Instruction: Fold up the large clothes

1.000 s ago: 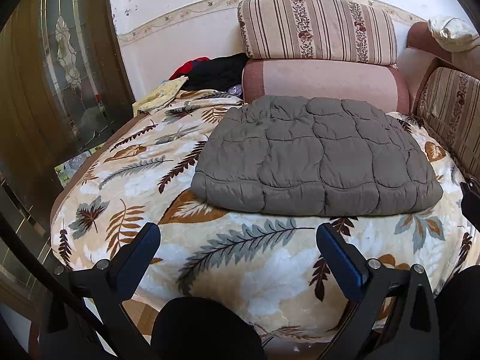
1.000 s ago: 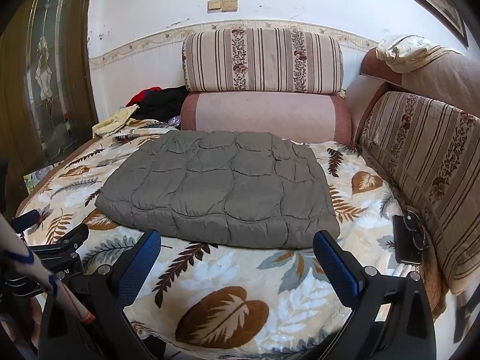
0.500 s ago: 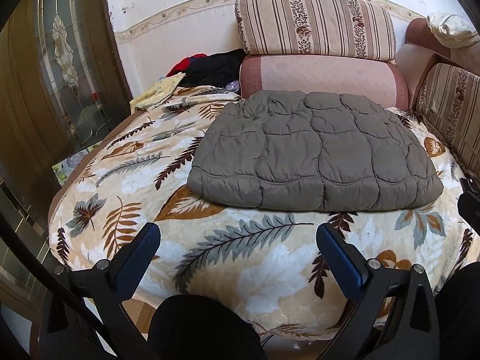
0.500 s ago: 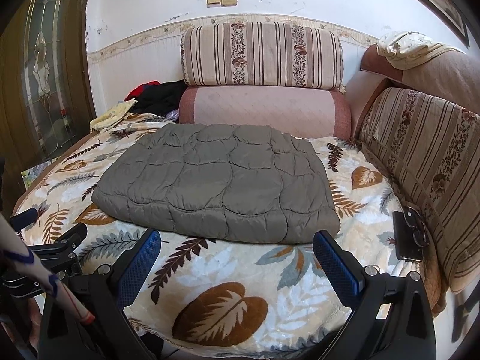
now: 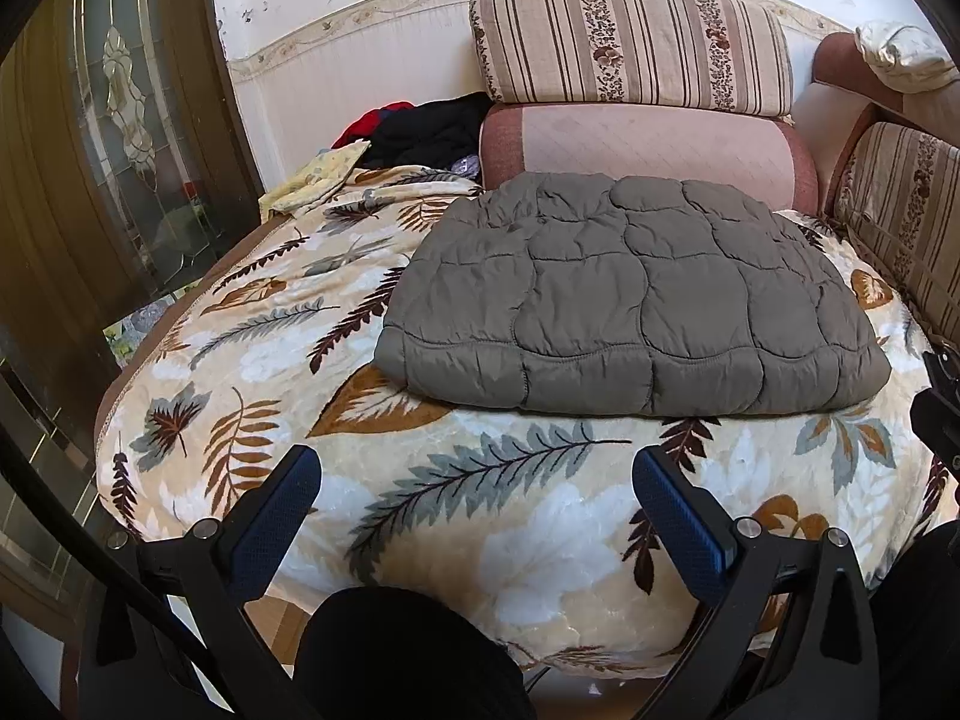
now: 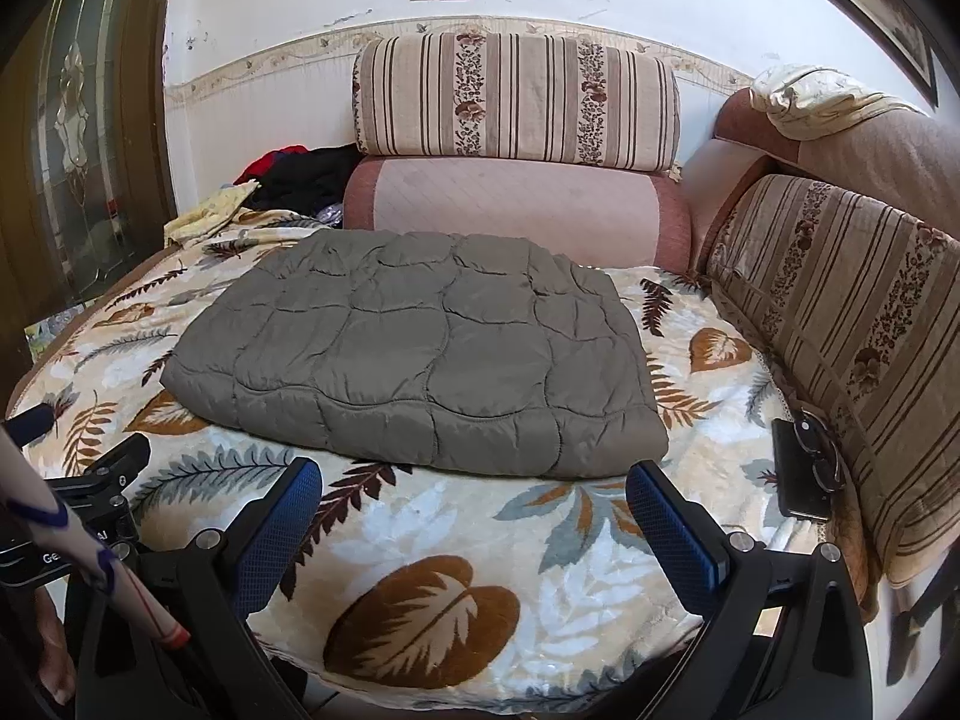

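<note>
Hovering apart at the near edge of the bed, the left gripper [image 5: 477, 489] and right gripper [image 6: 474, 498] stand spread wide and empty, having drawn back slightly over the past second. Beyond them the leaf-print blanket [image 6: 420, 540] lies bare up to the grey quilted garment [image 6: 420, 354], a neat folded rectangle resting mid-bed, unmoved. Behind it sit the striped cushions [image 6: 516, 102]. The fold appears complete, with both tools retreating.

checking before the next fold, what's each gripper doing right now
Left gripper: open, holding nothing, short of the grey quilted jacket.
Right gripper: open, holding nothing, also short of the jacket.
</note>
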Motion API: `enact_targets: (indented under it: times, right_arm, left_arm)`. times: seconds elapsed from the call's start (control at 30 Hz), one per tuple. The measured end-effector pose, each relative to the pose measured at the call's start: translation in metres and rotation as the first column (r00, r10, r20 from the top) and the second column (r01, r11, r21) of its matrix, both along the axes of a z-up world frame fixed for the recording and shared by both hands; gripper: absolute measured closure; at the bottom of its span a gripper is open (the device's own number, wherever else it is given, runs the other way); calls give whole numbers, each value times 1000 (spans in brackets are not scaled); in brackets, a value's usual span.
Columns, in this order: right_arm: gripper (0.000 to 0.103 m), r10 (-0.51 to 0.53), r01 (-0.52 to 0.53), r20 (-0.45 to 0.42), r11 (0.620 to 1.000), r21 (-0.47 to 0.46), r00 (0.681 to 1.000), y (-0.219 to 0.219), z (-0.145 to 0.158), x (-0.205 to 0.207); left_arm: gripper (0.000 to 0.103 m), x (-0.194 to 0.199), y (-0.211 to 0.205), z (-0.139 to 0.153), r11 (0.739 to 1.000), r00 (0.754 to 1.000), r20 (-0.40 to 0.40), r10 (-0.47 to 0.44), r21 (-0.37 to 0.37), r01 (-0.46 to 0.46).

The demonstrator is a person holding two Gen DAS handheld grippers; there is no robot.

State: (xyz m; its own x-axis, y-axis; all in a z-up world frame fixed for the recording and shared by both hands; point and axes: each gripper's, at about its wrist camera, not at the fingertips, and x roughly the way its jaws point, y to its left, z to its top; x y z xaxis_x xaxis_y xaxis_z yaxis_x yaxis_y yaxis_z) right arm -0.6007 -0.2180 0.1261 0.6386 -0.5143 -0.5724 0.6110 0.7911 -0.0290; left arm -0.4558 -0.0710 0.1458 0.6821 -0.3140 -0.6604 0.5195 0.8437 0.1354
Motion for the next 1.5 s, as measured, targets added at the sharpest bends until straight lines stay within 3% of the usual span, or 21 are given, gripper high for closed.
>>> enact_targets:
  times: [1.5]
  right_arm:
    - [0, -33, 33, -61, 999, 0, 998, -9, -15, 6]
  left_arm:
    - [0, -5, -4, -3, 1000, 1000, 12, -11, 18, 11]
